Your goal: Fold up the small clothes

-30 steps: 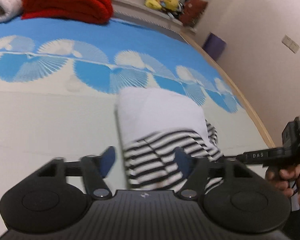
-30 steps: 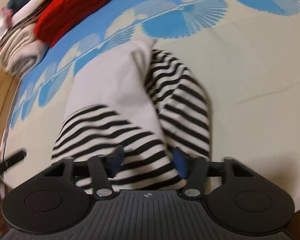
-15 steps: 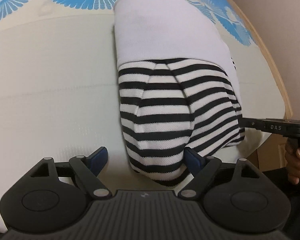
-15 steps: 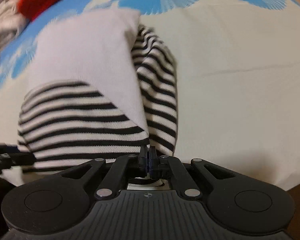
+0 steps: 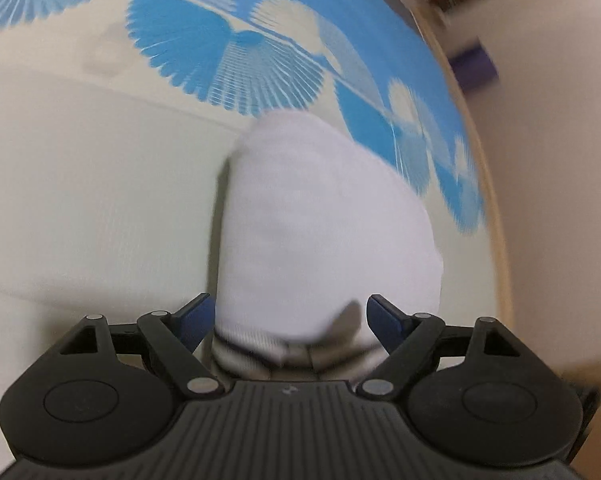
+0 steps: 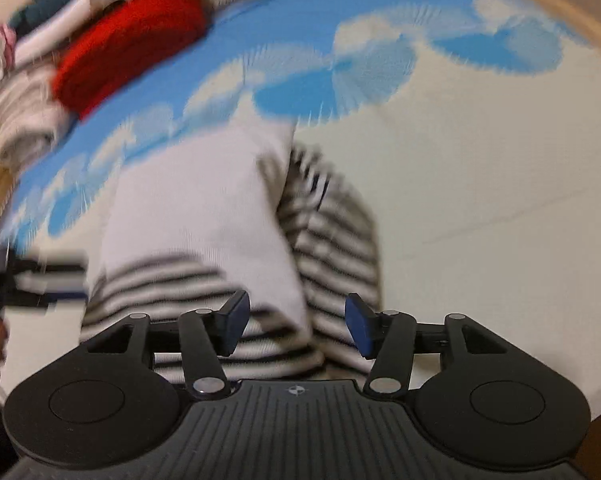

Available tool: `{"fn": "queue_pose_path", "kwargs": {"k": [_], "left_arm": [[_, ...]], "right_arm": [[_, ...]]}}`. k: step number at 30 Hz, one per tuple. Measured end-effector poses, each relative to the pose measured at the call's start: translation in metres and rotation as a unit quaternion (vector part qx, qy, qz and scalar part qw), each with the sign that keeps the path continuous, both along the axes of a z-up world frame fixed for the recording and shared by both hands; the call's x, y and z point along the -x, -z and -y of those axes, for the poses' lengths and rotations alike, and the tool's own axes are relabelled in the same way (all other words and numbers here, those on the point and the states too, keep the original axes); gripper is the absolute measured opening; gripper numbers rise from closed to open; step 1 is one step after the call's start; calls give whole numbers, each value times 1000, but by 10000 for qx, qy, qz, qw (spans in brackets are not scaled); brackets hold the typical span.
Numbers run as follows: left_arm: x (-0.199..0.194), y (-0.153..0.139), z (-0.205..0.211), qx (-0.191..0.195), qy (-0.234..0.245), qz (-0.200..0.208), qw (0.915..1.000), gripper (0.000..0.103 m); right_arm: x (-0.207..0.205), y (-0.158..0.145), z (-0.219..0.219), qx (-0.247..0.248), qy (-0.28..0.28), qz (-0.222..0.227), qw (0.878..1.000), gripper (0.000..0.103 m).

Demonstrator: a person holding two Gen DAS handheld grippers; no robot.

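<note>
Partly folded white-and-black-striped knit garment (image 6: 204, 232) is lying on the cream, blue-fan-patterned bed (image 6: 480, 200); left tongs (image 5: 288, 316) and right tongs (image 6: 296, 322) are hovering released at its near hem; final fold seemingly remaining.

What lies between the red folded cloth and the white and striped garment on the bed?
Only bare bedsheet, its blue fan-patterned band, lies between the red cloth and the garment; they are apart. The right wrist view shows this.

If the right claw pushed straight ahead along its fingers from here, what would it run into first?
The right claw, jaws open, would most likely meet the striped garment, whose near edge lies between its fingers. Blur leaves the gap unclear.
</note>
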State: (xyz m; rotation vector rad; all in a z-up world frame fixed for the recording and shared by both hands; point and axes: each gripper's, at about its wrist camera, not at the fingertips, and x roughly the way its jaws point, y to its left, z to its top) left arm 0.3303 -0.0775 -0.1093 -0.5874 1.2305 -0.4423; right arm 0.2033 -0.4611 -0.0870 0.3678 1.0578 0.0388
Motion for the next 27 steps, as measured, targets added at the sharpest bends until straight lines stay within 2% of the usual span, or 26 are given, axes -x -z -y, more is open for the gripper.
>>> {"fn": "queue_pose_path", "kwargs": {"k": [3, 6, 7, 8, 10, 11, 12, 13, 17, 22, 24, 26, 27], "left_arm": [[-6, 24, 1, 164, -297, -251, 9991, 87], [-12, 26, 12, 128, -226, -132, 9996, 88], [-12, 27, 14, 110, -199, -118, 9997, 88], [-13, 26, 14, 106, -191, -113, 9997, 86], [-13, 24, 16, -8, -183, -40, 9998, 67], [-10, 21, 15, -70, -153, 38, 9999, 61], [-9, 17, 17, -136, -137, 124, 9997, 50], [-8, 10, 16, -201, -116, 243, 9994, 43], [1, -24, 2, -611, -127, 951, 9935, 40], [5, -68, -56, -1105, -339, 1640, 9797, 40], [3, -77, -84, -1327, -469, 1798, 9736, 41], [0, -81, -110, -1568, -678, 1777, 9691, 44], [-1, -80, -122, -1700, -821, 1720, 9668, 49]], "right_arm": [[-10, 18, -16, 230, -186, -508, 9983, 55], [-17, 22, -22, 271, -163, -653, 9974, 54], [-18, 22, -23, 218, -143, -681, 9973, 50], [-19, 22, -24, 110, -143, -698, 9974, 33], [-21, 22, -29, 234, -134, -686, 9973, 23], [-22, 20, -34, 295, -150, -660, 9973, 17], [-22, 17, -37, 304, -133, -626, 9975, 15], [-22, 15, -41, 313, -98, -613, 9976, 14], [-23, 5, -52, 92, 125, -432, 9989, 12], [-38, -15, -109, -50, -199, 132, 9997, 11], [-48, -18, -136, -153, -371, 262, 9989, 10], [-56, -20, -161, -206, -544, 369, 9976, 10], [-59, -22, -171, -221, -629, 414, 9969, 9]]}}
